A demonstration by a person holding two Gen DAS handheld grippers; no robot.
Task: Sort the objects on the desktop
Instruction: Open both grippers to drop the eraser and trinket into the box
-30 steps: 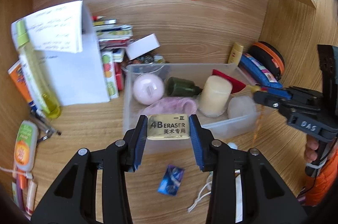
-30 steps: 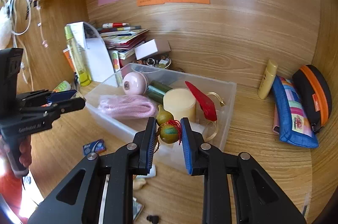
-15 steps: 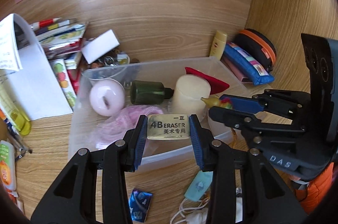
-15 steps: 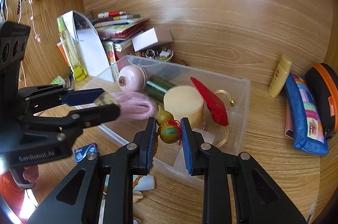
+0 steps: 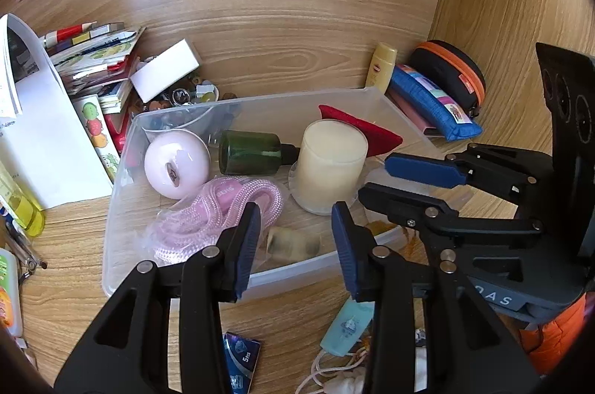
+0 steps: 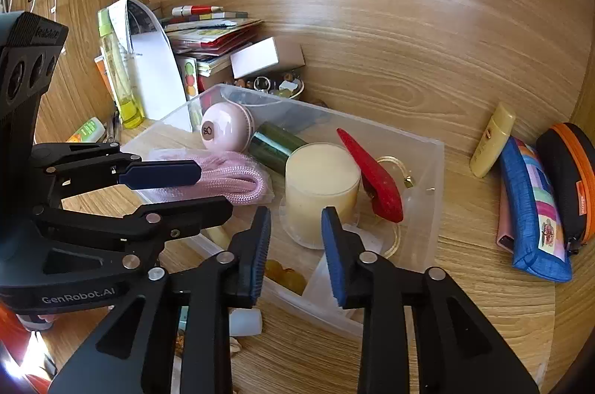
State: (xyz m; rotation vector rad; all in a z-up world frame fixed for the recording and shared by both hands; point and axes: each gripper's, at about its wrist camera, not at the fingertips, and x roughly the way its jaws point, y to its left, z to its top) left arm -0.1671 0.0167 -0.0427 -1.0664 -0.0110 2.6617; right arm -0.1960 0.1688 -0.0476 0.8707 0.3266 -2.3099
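A clear plastic bin (image 5: 119, 208) (image 6: 431, 208) stands on the wooden desk. It holds a pink ball (image 5: 176, 163), a green bottle (image 5: 253, 152), a cream candle (image 5: 331, 159) (image 6: 319, 185), pink rope (image 5: 223, 208) and a red piece (image 6: 375, 178). The eraser (image 5: 293, 243) lies in the bin's front, blurred. The gourd charm (image 6: 286, 273) lies in the bin's near corner. My left gripper (image 5: 295, 241) is open and empty over the bin's front edge. My right gripper (image 6: 295, 241) is open and empty above the charm.
Books and papers (image 5: 74, 66) stack at the left. A blue pencil case (image 6: 531, 208), a black-orange pouch (image 6: 569, 170) and a yellow tube (image 6: 491, 141) lie right of the bin. A blue packet (image 5: 240, 356), a teal tag (image 5: 346, 327) and cord lie in front.
Both grippers moved over the bin and opened. The eraser dropped from the left gripper into the bin, and the gourd charm dropped from the right gripper into it.
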